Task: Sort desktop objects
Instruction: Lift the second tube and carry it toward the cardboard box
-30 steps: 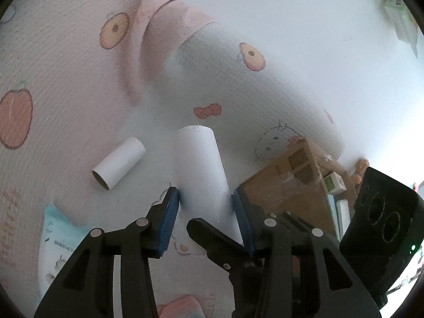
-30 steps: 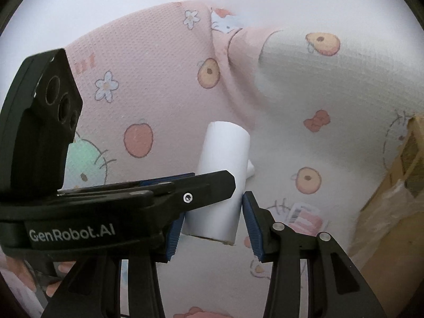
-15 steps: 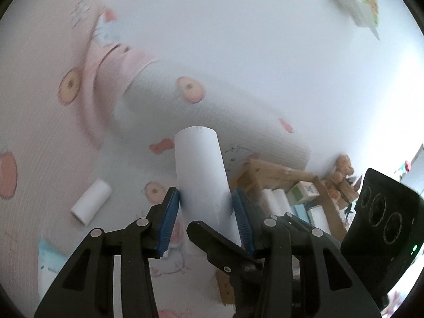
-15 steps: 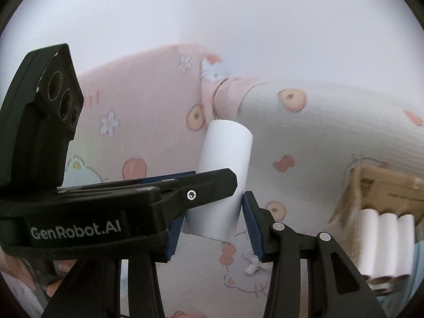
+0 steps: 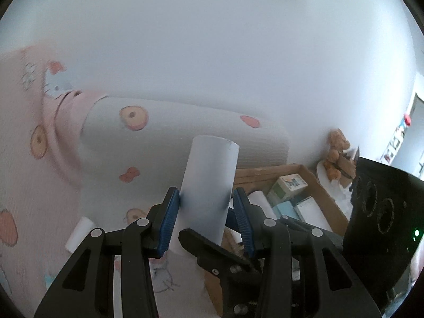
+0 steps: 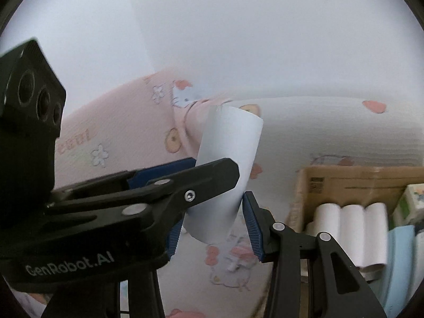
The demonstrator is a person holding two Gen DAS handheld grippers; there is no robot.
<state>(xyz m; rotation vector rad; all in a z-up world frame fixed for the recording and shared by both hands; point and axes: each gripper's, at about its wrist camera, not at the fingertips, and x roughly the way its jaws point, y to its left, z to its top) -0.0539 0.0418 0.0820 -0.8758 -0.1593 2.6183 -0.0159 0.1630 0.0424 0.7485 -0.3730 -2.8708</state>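
Observation:
One white paper tube (image 5: 209, 180) is held off the bed by both grippers. My left gripper (image 5: 205, 217) is shut on its lower half, blue pads pressing both sides. In the right wrist view the same tube (image 6: 230, 159) tilts up between the pads of my right gripper (image 6: 213, 232), which is shut on its lower end. There one of the left gripper's fingers (image 6: 206, 175) crosses in from the left and presses on the tube higher up. An open cardboard box (image 6: 344, 180) lies to the right, with three white tubes (image 6: 349, 233) side by side inside.
A pink and white cartoon-print blanket (image 5: 53, 185) covers the surface, rolled into a bolster at the back. A loose small tube (image 5: 79, 234) lies on it at the left. The box (image 5: 265, 171) also holds notepads and a small carton. A brown plush toy (image 5: 336, 148) sits by the wall.
Both grippers have risen with the tube and swung right. The blanket dropped lower in view, and the inside of the box with its tubes came into sight.

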